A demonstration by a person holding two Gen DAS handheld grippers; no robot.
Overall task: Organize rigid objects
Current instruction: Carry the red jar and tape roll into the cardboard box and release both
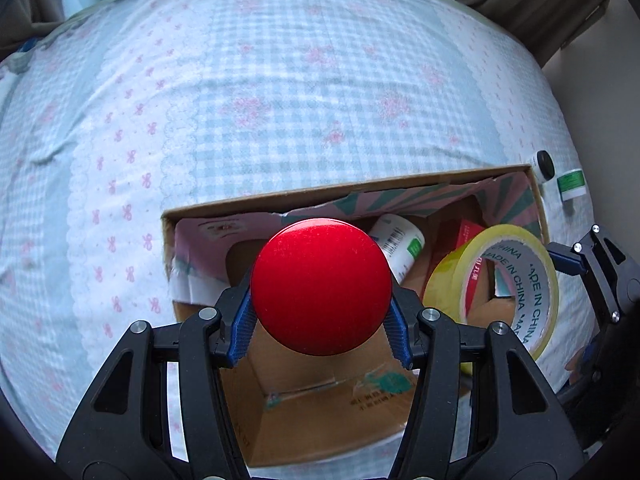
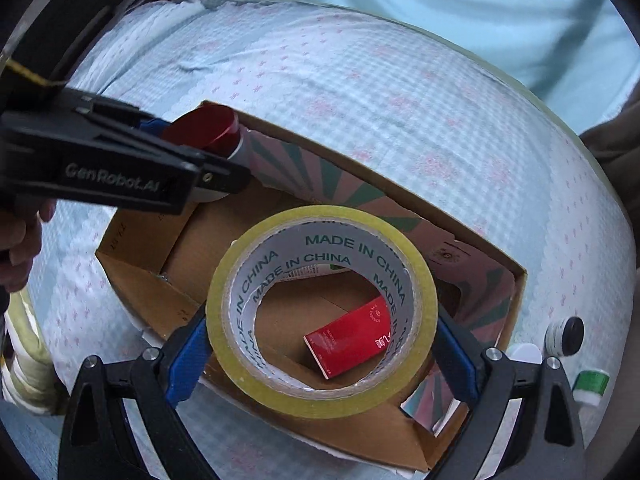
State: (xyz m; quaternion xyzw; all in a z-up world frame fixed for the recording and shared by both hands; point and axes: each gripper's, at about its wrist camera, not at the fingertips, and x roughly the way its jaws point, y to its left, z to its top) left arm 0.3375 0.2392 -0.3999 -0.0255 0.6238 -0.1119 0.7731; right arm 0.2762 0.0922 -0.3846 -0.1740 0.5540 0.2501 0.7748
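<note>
Box [image 2: 404, 216] lay open directly beneath both: left gripper [image 1: 320, 312] clamped the red-capped jar [image 1: 320, 286], right gripper [image 2: 320, 344] clamped the tape roll [image 2: 320, 312], apparently ready to drop.

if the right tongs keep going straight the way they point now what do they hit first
Probably the floor of the cardboard box. The right tongs hold the tape roll over the open box, and through its hole a red box lies on the bottom, so the roll may land there first; depth is unclear.
</note>
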